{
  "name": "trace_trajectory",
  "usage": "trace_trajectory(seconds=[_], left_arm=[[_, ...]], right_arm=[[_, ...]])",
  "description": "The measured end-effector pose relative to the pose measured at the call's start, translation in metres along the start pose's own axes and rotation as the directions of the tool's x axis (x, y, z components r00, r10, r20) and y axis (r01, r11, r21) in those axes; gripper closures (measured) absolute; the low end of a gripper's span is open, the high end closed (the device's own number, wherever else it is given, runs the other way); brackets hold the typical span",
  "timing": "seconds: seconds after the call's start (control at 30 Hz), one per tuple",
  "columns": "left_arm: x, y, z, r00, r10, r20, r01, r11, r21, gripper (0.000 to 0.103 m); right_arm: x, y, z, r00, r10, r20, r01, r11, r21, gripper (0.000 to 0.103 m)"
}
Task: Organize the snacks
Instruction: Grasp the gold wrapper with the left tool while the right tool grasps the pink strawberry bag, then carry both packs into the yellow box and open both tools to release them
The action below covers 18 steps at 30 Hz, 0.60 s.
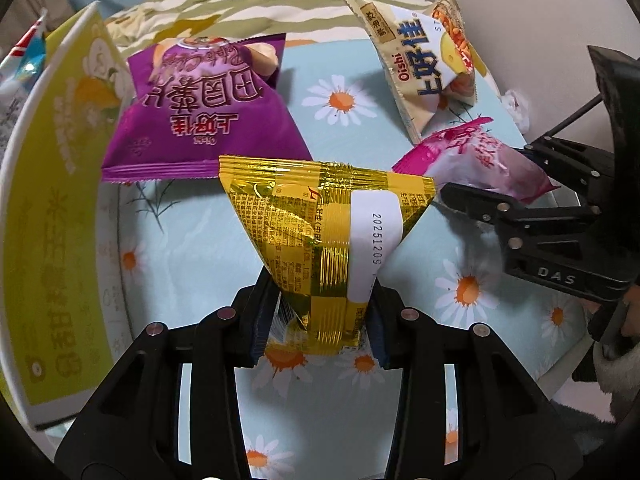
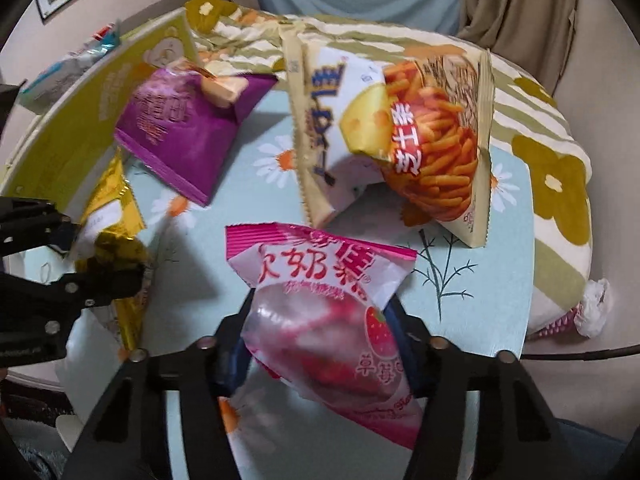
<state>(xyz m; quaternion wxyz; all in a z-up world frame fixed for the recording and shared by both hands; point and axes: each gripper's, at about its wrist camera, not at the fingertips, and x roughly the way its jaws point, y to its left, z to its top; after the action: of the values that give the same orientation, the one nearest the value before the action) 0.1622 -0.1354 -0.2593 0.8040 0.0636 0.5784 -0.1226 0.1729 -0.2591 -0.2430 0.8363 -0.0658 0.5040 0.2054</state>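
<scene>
Fingers [image 1: 260,320] of my left gripper [image 1: 320,320] pinch the narrow lower end of a gold snack bag [image 1: 320,236], its printed back and date strip facing the camera, lifted clear of the daisy-print tabletop [image 1: 192,240]. My right gripper [image 2: 320,344] pinches a pink strawberry snack bag [image 2: 320,312] between its own fingers [image 2: 230,356], also held above the tabletop; in the left wrist view that pink bag [image 1: 476,160] sits just right of the gold one.

On the tabletop's far half, a purple chip bag [image 1: 200,120] lies toward the left edge, just beside a tall yellow-green box [image 1: 60,200] that runs along that edge. A cream-coloured cheese-stick bag [image 2: 392,140] stands tilted near the far right corner, well apart from the purple one. Beyond the far edge a striped flower-print cushion [image 2: 540,128] curves around the tabletop. From the right wrist view, my left gripper [image 2: 100,264] shows at the left edge with the gold bag [image 2: 116,216] in its grasp. Both views are partly blurred.
</scene>
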Motion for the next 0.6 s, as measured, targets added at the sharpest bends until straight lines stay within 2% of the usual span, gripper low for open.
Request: trace_trajectory(seconds=[0.13, 0.3, 0.4, 0.5, 0.6], left_arm=[[-0.014, 0.0, -0.001, 1.0, -0.006, 0.028, 0.006, 1.0, -0.022, 0.067], [-0.054, 0.012, -0.001, 0.994, -0.037, 0.103, 0.047, 0.994, -0.096, 0.067], [-0.084, 0.023, -0.002, 0.988, -0.041, 0.147, 0.06, 0.991, -0.123, 0.067], [-0.115, 0.039, -0.005, 0.98, -0.03, 0.196, 0.056, 0.99, -0.129, 0.067], [-0.145, 0.062, -0.009, 0.969, -0.025, 0.247, 0.058, 0.99, -0.13, 0.067]], right_arm=[[-0.018, 0.0, 0.0, 0.999, 0.013, 0.037, -0.013, 1.0, 0.02, 0.053], [-0.052, 0.005, 0.011, 0.998, 0.012, 0.068, -0.015, 0.999, 0.039, 0.053], [-0.078, 0.012, 0.019, 0.992, 0.07, 0.108, -0.08, 0.993, 0.082, 0.053], [-0.103, 0.033, 0.03, 0.986, 0.076, 0.151, -0.089, 0.993, 0.082, 0.053], [-0.124, 0.058, 0.043, 0.974, 0.108, 0.197, -0.133, 0.984, 0.116, 0.053]])
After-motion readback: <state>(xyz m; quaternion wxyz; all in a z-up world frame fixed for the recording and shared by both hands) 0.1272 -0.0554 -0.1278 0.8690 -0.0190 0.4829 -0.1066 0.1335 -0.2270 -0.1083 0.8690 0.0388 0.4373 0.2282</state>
